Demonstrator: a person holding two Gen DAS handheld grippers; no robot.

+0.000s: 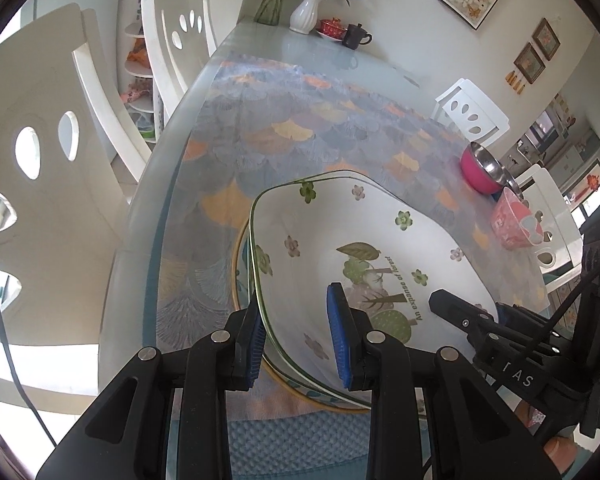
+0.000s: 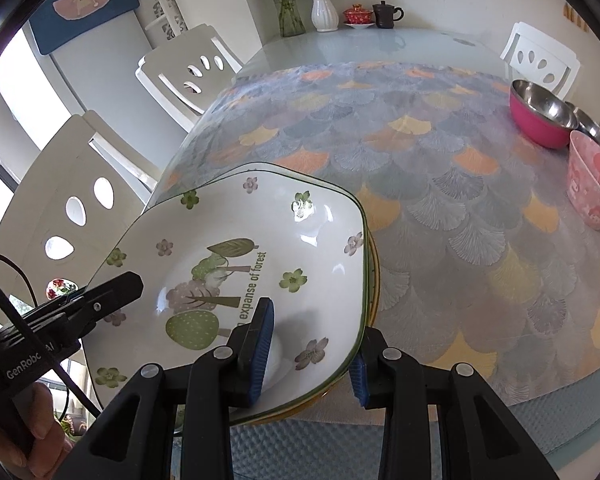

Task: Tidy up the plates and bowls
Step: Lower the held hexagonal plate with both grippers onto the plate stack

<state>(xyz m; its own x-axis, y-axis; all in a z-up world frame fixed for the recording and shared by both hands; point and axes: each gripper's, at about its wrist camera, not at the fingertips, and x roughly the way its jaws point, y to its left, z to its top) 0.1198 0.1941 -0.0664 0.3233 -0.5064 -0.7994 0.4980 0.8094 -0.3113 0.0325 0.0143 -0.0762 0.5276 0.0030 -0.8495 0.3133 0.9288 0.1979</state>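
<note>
Table: round glass-topped table (image 2: 440,52) with a fan-patterned cloth in grey, orange and yellow, filling the middle and right of both views.
Plate: white squarish ceramic plate (image 2: 300,240) with a green rim, flower prints and a tree drawing, lower centre of both views, lying over a yellow-rimmed plate (image 2: 374,276) on the table's near edge.
Bowls: pink steel-lined bowl (image 2: 540,120) and pale pink patterned bowl (image 2: 592,188) at the right edge, well apart from the plates.
Left gripper (image 1: 298,340): narrowly parted blue pads clamp the white plate's rim, one pad above, one beneath.
Right gripper (image 2: 312,350): likewise closed on the opposite rim of the same plate.
</note>
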